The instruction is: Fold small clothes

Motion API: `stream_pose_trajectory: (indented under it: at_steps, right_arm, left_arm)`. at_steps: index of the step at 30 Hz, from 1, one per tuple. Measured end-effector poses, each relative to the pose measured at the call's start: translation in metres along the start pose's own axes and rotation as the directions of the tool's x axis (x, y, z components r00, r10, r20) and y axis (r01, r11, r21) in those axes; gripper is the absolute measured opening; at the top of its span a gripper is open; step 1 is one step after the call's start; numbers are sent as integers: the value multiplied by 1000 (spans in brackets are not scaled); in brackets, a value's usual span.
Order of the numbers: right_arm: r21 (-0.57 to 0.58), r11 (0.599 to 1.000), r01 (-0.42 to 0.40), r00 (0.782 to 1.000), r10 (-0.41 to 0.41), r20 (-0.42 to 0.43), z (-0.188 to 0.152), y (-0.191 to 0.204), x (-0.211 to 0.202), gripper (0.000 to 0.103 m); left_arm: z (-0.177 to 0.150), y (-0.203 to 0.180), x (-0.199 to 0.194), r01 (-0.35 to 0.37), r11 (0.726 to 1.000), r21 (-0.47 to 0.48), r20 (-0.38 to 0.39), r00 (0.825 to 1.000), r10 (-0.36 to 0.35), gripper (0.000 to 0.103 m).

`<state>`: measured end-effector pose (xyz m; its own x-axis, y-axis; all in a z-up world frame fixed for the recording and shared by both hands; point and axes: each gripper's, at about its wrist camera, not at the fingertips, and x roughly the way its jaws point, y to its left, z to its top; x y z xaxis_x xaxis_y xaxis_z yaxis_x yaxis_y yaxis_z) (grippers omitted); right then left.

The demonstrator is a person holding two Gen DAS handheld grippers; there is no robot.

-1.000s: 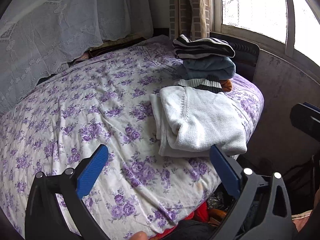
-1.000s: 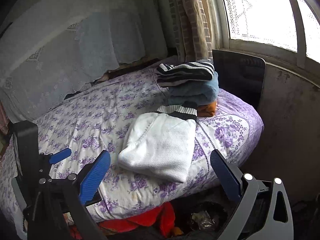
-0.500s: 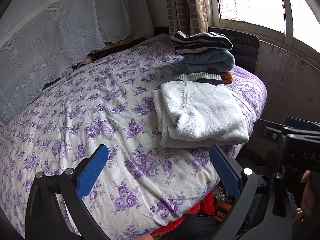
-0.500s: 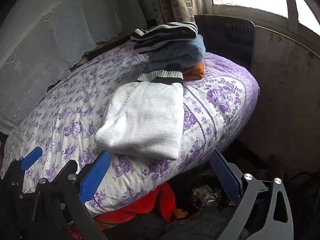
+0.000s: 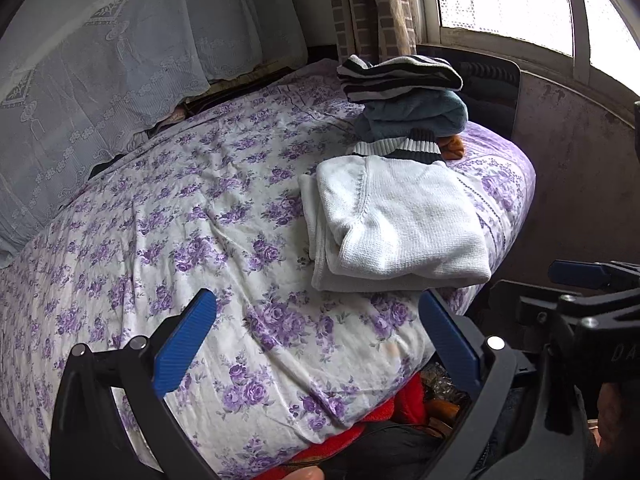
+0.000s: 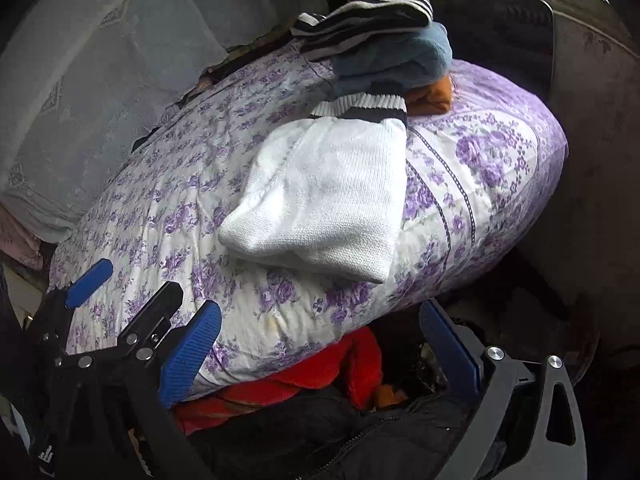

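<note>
Sweater of white knit lies folded near the bed corner, just before the folded stack. We judge it soft and light; we would take its near folded edge. Left gripper and right gripper are both spread wide, holding nothing.

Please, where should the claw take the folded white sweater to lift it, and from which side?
Probably the near folded edge of the white sweater, approached from the bed's front edge. There the layers end in one thick rounded fold that overhangs slightly toward the open right claw, so one finger could slide beneath. The far striped cuff lies against the pile, which blocks that side.
</note>
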<state>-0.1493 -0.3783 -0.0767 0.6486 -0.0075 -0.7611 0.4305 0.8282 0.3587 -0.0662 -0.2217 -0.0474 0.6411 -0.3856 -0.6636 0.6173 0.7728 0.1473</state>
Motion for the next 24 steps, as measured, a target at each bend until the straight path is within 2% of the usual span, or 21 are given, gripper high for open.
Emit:
stream_pose_trajectory:
  at_steps: [4,7,11,17,24]
  right_arm:
    - [60,998,11,997,-15,69,-1,-5,-1,100]
    - [12,997,73,993,-74,94,0,1,0,100]
    - [-24,994,103,989,-100,109,-1,4,1,100]
    - [-13,996,88,991,-86,100,-5,4,2,100]
    - [-39,997,67,993,-63,97,-9,12,0,100]
  left_arm:
    - [-3,2,5,-3,1000,-4,-9,1000,3,99]
    - [-4,9,7,-9,1000,-23,-12,1000,9,99]
    - [-4,21,6,-19,998,-63,-13,1000,18,99]
    - [-2,33,7,-21,994,-110,-17,1000,19,99]
    - [-4,29,12,-20,995,-97,-29,999,18,99]
